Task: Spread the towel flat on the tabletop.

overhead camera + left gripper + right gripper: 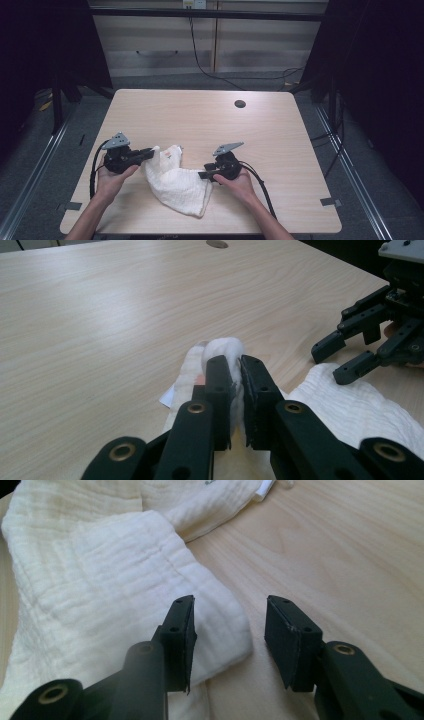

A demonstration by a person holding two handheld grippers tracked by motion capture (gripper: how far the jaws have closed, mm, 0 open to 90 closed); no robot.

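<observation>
Cloth [176, 184] lies crumpled on your near half of the table [210, 120]. Your left gripper [236, 374] is clamped on a bunched fold at its upper corner. Your right gripper [227, 630] has its jaws apart, straddling the cloth's folded right edge without pressing it.

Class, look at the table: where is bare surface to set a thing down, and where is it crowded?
Free: the far half of the table, from the cloth to the round hole; also the right strip beyond the right tool. Crowded: the near middle, where the left tool pinches the cloth and the right tool stands open at its edge.
</observation>
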